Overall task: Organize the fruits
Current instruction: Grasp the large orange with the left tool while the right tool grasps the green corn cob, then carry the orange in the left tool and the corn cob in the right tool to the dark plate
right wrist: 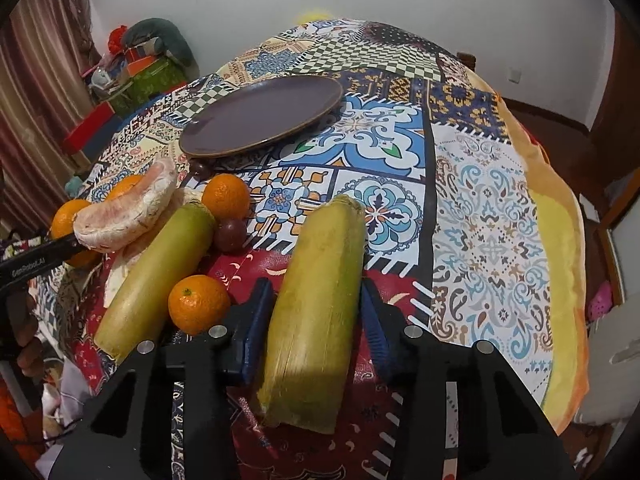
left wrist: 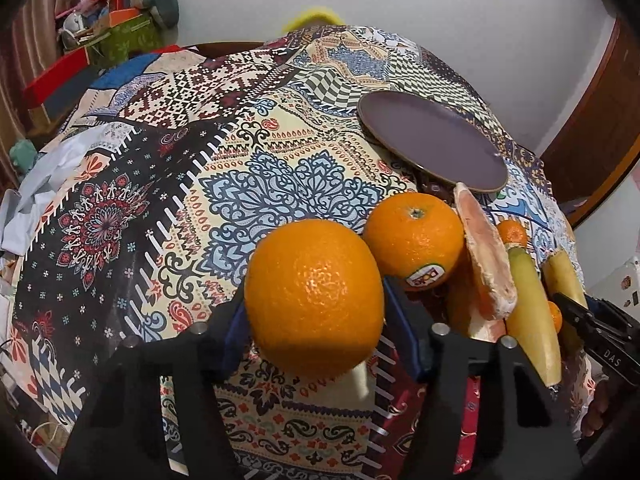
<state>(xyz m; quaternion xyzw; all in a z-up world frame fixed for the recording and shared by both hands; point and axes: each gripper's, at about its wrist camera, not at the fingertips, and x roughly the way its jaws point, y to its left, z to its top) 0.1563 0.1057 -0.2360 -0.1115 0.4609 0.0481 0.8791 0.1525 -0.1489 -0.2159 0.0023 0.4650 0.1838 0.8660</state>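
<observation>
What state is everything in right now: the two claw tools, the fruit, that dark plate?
Left gripper: shut on large orange.
Right gripper: shut on yellow-green stalk piece.
Plate: empty, flat on tablecloth.
Stickered orange: whole, resting on cloth.
Pomelo peel: empty, fruit gone.
Second stalk piece: lying loose.

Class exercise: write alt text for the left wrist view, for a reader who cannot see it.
The left gripper holds a large orange above a patterned tablecloth. Another orange, a pomelo wedge and yellow-green stalks lie right; an empty dark plate sits beyond.
</observation>
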